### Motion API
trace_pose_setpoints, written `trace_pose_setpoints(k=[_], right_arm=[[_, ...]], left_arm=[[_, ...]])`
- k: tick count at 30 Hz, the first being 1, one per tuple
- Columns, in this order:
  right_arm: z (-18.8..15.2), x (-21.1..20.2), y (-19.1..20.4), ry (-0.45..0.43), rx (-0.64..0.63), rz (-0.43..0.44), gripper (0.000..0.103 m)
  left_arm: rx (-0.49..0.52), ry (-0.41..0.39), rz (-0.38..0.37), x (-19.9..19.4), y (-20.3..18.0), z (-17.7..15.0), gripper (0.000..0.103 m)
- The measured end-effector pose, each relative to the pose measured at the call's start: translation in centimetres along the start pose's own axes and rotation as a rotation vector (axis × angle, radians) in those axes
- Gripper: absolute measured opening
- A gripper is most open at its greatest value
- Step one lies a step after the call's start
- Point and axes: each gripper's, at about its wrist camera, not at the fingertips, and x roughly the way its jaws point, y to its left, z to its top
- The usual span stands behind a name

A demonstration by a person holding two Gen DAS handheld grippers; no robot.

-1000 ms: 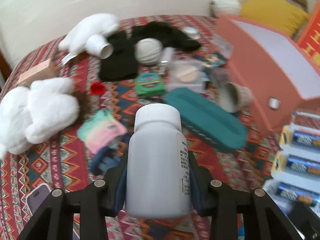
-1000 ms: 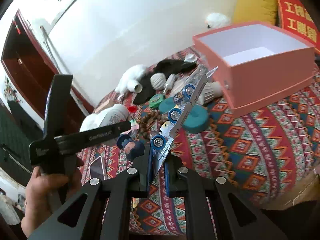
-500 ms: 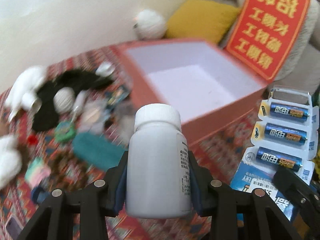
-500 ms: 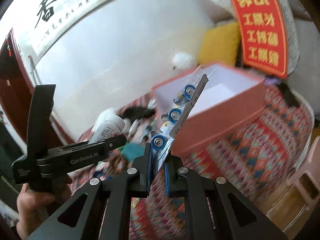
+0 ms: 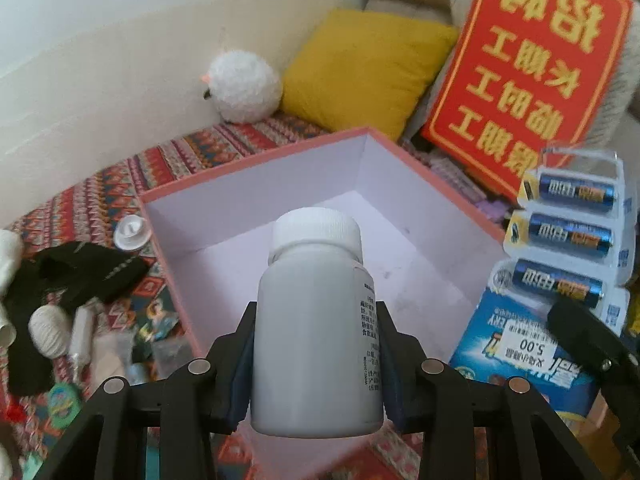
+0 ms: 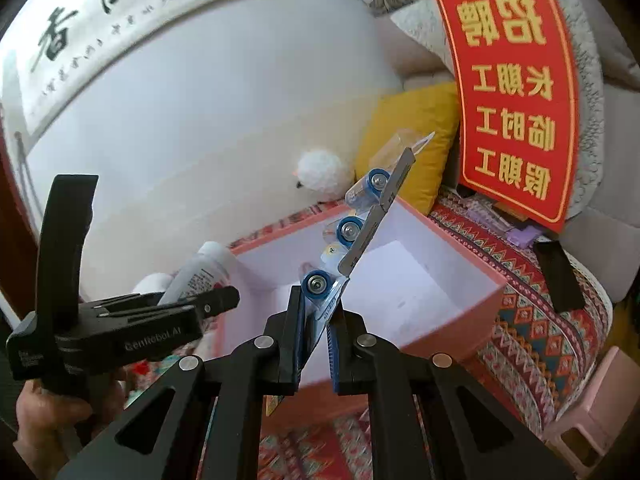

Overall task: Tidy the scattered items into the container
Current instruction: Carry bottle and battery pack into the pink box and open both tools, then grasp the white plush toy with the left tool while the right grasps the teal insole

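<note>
Two items in my grip, both held over the pink box (image 5: pixel 256 168). My left tongs (image 5: pixel 316 360) are clamped on a white pill bottle (image 5: pixel 316 332): ribbed white screw cap up, opaque body upright, printed label strip down its right side. My right tongs (image 6: pixel 316 344) pinch the bottom edge of a battery blister pack (image 6: pixel 360 236), edge-on in the right wrist view; the left wrist view shows its face: three blue cells stacked in clear blisters on a blue card, sticker reading 5.00. Box is open-topped, white inside, floor bare where I can see it, sitting on the patterned bedspread (image 5: pixel 192 156). Scattered to its left: black cloth (image 5: pixel 80 268), yarn ball (image 5: pixel 50 328), white lid (image 5: pixel 132 231). Behind: yellow cushion (image 5: pixel 360 72), red sign (image 5: pixel 524 68), white plush ball (image 5: pixel 242 86).
</note>
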Motion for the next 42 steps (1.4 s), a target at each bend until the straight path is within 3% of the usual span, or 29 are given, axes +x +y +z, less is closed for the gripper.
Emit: trace_pose_setpoints(k=[3,4,5,6,7,8,15,25,34,42], right_arm=[[0.5,4.6,-1.4,0.076,0.005,-0.018,0.013],[0.6,6.1,-1.9,0.104,0.007,-0.024,0.017],[0.7,7.5,-2.4,0.127,0.006,-0.041,0.035],[0.7,8.6,-2.7,0.138,-0.001,-0.079,0.046],[0.7,9.1,-2.8,0.134,-0.009,-0.111,0.067],[0.7,9.3,-2.9,0.123,-0.013,-0.130,0.077],[0.9,8.1,-2.3,0.088,-0.007,-0.153,0.079],[-1.0,-0.8,4.8,0.009,-0.034,-0.100,0.089],[-5.7,-7.3,13.2,-0.005,-0.126,-0.007,0.094],[-12.8,-6.0,21.4,0.116,-0.277,0.084,0.095]], left_arm=[[0.008,0.042,0.007,3.8,-0.2,0.7,0.047],[0.001,0.048,0.011,4.9,-0.1,0.9,0.063],[-0.009,0.047,0.021,5.7,0.0,1.0,0.085],[-0.021,0.038,0.045,6.1,0.3,1.1,0.088],[-0.033,0.029,0.074,6.5,0.6,1.1,0.089],[-0.043,0.028,0.084,6.9,1.0,1.2,0.089],[-0.072,0.032,0.102,5.4,3.0,0.7,0.089],[-0.112,-0.104,0.135,-7.2,6.3,-2.1,0.096],[-0.174,-0.153,0.207,-16.5,11.8,-9.4,0.099],[-0.238,-0.107,0.376,-19.8,19.9,-18.2,0.100]])
